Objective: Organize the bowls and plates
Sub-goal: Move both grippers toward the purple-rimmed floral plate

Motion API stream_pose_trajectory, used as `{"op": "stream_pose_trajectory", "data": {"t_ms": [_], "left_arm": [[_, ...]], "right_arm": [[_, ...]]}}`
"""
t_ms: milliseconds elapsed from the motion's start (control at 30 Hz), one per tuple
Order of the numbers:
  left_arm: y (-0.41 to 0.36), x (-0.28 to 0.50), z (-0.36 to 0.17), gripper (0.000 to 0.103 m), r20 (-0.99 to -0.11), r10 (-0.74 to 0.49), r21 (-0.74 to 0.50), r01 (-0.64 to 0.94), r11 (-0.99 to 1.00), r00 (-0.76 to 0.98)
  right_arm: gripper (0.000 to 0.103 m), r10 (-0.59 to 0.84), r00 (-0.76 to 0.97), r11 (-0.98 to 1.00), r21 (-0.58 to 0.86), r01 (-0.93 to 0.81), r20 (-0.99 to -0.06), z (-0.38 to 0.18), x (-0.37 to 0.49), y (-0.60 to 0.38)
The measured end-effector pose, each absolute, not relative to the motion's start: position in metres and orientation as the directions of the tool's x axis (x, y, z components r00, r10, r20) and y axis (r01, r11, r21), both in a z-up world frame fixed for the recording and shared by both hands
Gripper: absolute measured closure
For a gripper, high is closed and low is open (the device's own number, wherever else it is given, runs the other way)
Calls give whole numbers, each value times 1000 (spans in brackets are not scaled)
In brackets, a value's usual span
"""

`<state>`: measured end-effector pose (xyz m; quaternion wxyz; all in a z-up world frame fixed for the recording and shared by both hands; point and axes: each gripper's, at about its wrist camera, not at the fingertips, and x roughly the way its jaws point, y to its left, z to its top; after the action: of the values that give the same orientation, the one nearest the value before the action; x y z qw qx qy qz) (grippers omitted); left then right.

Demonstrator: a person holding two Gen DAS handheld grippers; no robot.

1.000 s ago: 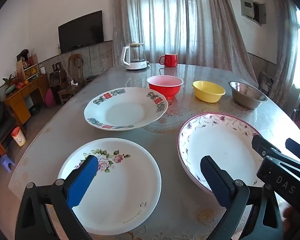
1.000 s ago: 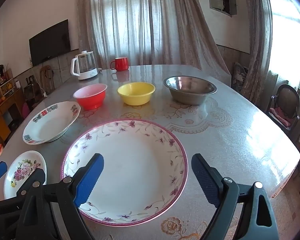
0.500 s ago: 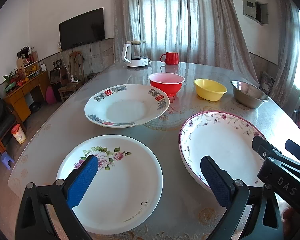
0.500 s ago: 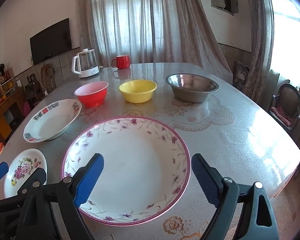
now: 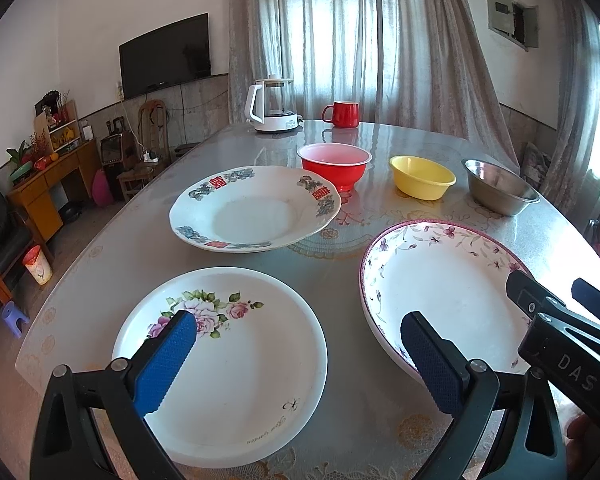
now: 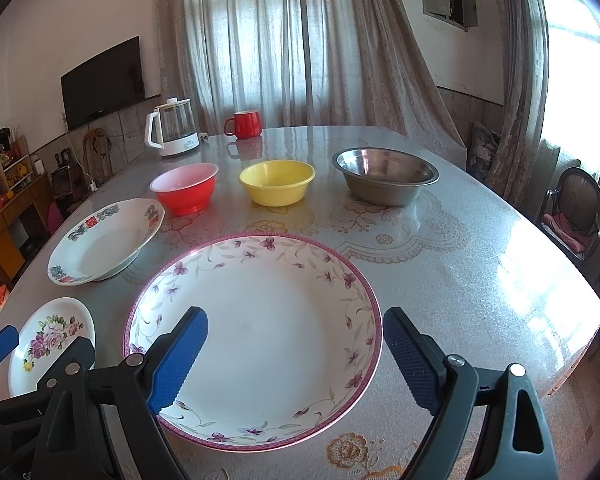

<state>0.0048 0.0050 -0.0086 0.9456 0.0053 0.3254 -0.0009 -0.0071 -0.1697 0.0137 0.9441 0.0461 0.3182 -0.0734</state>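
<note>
The left gripper hangs over the table with its blue pads wide apart and nothing between them. Below it lies the rose plate. To the right sits the purple-rimmed plate, with part of the right gripper over its near edge. Behind stands the deep plate. Further back, left to right: red bowl, yellow bowl, steel bowl. At the far edge stand a kettle and a red mug.

kettle far table edge | red mug beside | TV on wall
</note>
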Motion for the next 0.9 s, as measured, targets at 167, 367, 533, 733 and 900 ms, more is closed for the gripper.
{"op": "stream_pose_trajectory", "data": {"t_ms": [167, 367, 533, 733, 900], "left_arm": [[5, 6, -9, 0, -617, 3, 10, 5, 1000, 787], [4, 7, -10, 0, -619, 3, 10, 4, 1000, 785], [4, 7, -10, 0, -619, 3, 10, 4, 1000, 785], [5, 7, -10, 0, -619, 3, 10, 4, 1000, 785], [5, 7, -11, 0, -621, 3, 11, 5, 1000, 784]], "right_arm": [[12, -106, 786, 985, 43, 166, -608, 12, -6, -170], [12, -103, 786, 985, 46, 165, -610, 11, -5, -171], [12, -101, 786, 985, 48, 164, -610, 11, -5, -171], [12, -97, 787, 985, 52, 162, -610, 10, -3, -171], [12, -96, 786, 985, 54, 162, -610, 10, -3, -172]]}}
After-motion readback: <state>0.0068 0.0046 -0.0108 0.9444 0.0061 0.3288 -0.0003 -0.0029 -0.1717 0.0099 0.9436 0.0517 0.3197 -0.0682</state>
